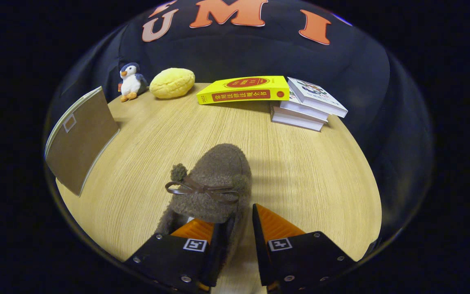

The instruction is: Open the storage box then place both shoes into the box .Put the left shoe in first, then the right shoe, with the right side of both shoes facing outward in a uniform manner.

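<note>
Shoe (212,183) sat right at the gripper (237,228) when I looked through the gripper view: a fuzzy brown slipper with a thin bow across its top and a small pompom beside the bow, toe pointing away from me across the wooden table (308,175). One finger was down inside the shoe's opening, the other stood outside its right wall, and the fuzzy side wall ran through the narrow gap between them. I took the fingers to be pinching that wall, drawn close together with only the shoe's edge between.

Off to the left of the shoe, well apart from it, I saw the brown storage box (80,139), its flat panel tilted and carrying a small pale label. Beyond it, at the far edge of the table, a plush penguin (131,81) stood upright, with a yellow cushion (172,83) just beside it. Farther right lay a yellow book (244,90), one end propped on a stack of white books (306,106).
</note>
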Demonstrator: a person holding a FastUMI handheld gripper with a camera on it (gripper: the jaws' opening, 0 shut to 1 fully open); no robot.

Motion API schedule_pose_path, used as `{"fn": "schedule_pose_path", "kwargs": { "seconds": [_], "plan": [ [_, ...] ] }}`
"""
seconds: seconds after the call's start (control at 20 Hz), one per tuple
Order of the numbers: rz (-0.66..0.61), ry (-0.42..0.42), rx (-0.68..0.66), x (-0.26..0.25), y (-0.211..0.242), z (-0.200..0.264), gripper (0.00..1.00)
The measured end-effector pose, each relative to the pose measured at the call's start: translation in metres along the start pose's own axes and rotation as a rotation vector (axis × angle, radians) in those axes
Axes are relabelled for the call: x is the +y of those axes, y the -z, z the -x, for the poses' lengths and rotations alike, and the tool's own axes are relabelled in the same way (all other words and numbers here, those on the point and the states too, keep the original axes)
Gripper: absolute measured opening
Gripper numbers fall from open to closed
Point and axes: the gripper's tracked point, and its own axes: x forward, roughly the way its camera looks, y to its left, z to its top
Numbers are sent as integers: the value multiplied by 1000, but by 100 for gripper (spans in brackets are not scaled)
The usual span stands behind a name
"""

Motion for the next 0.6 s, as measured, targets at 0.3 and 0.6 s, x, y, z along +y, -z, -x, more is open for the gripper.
{"fn": "schedule_pose_path", "kwargs": {
  "seconds": [0.3, 0.6],
  "plan": [
    [-63, 41, 6, -3, -14, 4, 8],
    [-159, -41, -61, 49, -79, 41, 7]
  ]
}}
